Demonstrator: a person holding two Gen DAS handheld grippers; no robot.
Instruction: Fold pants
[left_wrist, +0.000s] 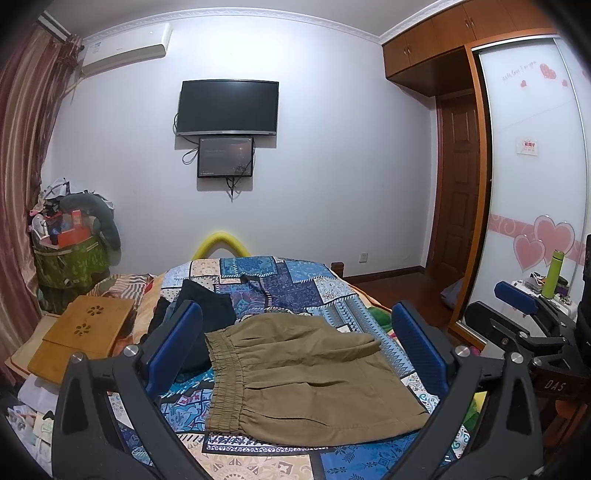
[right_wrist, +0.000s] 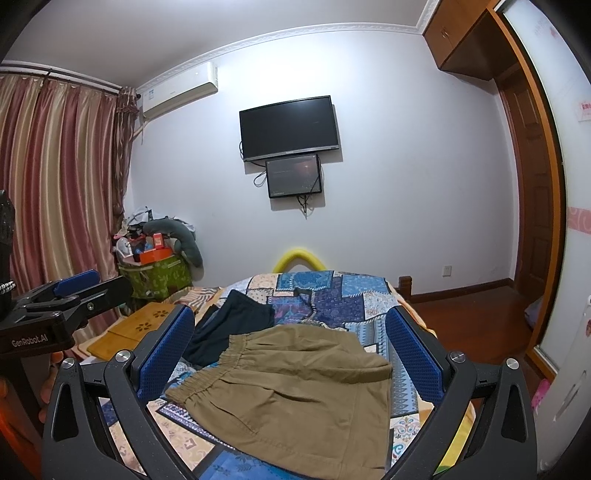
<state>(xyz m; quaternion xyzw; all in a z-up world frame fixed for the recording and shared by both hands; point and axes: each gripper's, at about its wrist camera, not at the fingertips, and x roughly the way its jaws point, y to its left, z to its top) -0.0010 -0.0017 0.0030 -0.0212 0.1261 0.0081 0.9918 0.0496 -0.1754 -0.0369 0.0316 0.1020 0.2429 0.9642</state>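
Note:
Khaki pants (left_wrist: 310, 376) lie folded into a compact square on the patchwork bedspread (left_wrist: 280, 280), elastic waistband to the left. They also show in the right wrist view (right_wrist: 303, 387). My left gripper (left_wrist: 295, 332) is open and empty, held above the pants. My right gripper (right_wrist: 291, 343) is open and empty, also above them. The right gripper shows at the right edge of the left wrist view (left_wrist: 517, 295); the left gripper shows at the left edge of the right wrist view (right_wrist: 77, 284).
A dark garment (left_wrist: 207, 314) lies on the bed just behind the pants, seen too in the right wrist view (right_wrist: 229, 325). A wooden lap desk (left_wrist: 85, 332) sits at the bed's left. A cluttered green basket (left_wrist: 70, 258) stands by the curtain. A green bottle (left_wrist: 552, 273) stands at right.

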